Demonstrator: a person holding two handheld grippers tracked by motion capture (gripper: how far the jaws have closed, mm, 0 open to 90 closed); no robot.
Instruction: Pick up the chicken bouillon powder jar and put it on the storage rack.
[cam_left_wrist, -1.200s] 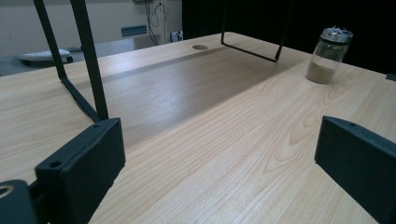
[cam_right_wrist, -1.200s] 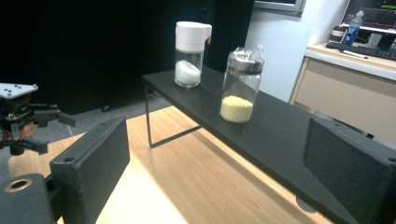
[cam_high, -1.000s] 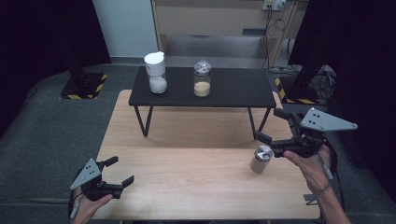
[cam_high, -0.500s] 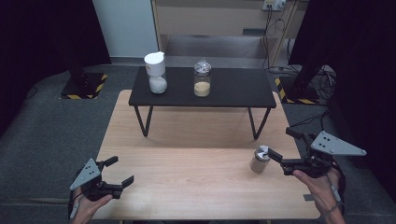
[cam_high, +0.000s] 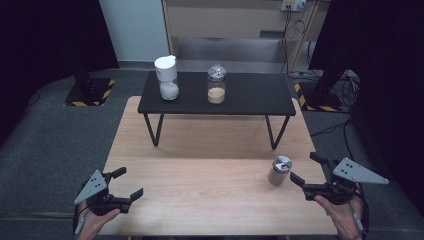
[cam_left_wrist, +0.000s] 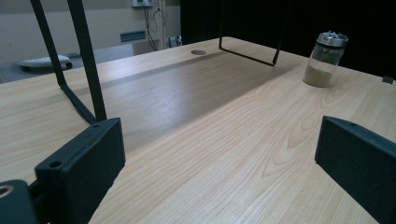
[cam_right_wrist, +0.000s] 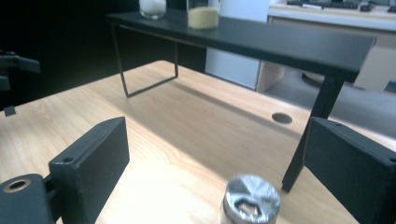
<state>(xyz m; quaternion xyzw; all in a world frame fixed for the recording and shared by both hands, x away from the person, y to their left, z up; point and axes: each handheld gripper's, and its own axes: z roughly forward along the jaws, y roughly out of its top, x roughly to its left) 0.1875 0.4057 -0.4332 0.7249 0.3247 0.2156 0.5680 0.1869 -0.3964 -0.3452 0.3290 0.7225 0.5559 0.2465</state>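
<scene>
R hand-held gripper (cam_high: 307, 171) lower vs earlier, jaws apart beside shaker jar (cam_high: 279, 170), L hand-held gripper (cam_high: 126, 183) unmoved, released

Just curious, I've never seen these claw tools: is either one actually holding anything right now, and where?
Nothing is held. The right gripper stands open beside the small metal-lidded jar, apart from it. The left gripper is open over bare wooden table.

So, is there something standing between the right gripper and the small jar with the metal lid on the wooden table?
Nothing visible does. The right gripper has open jaws facing the small jar, with bare wooden table between them. In the right gripper view the jar sits just ahead, between the jaws, untouched.
</scene>
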